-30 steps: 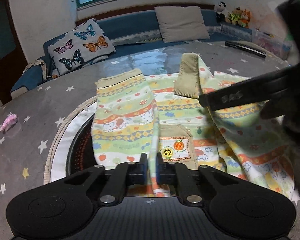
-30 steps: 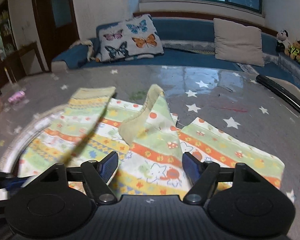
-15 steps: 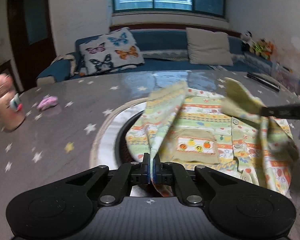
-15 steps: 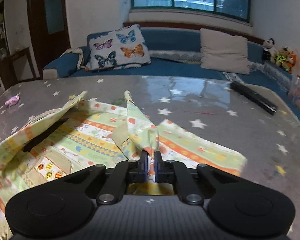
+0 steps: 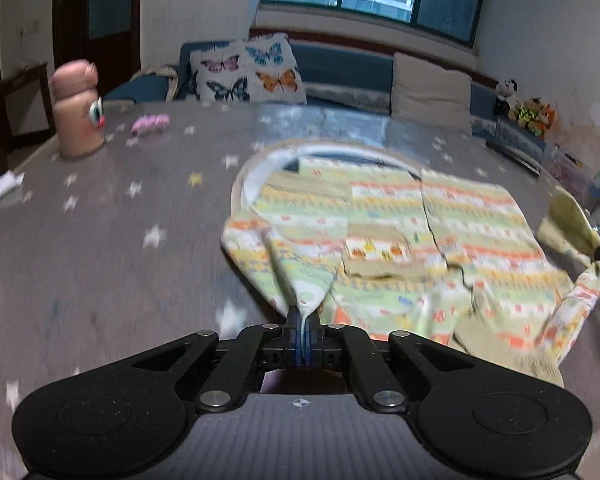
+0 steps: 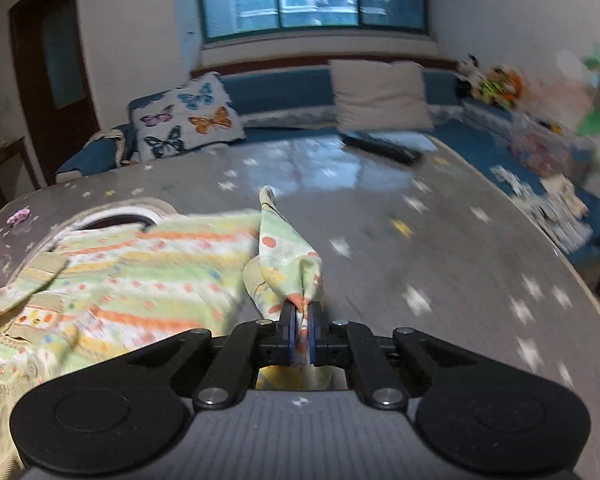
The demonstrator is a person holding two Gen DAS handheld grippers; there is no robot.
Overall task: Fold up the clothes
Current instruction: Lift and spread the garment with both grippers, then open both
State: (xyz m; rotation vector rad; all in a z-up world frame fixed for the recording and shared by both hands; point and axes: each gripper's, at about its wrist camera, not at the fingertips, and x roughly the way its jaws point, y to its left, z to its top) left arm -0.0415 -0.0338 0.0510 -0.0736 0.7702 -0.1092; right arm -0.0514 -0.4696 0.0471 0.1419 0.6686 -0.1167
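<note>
Printed garment [image 5: 452,216]: soft, matt woven cloth with a coarser tan pocket patch [image 5: 376,248]. Table [image 5: 100,240]: smooth grey star-print covering, glossy where it reflects the window. Left gripper [image 5: 302,330]: matt black plastic, metal screws.

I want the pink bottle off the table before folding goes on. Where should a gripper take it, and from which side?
Grip the bottle around its straight body, below the wider cap, coming in level from the shirt side. It stands upright with bare table around it, so that approach looks unobstructed.
</note>
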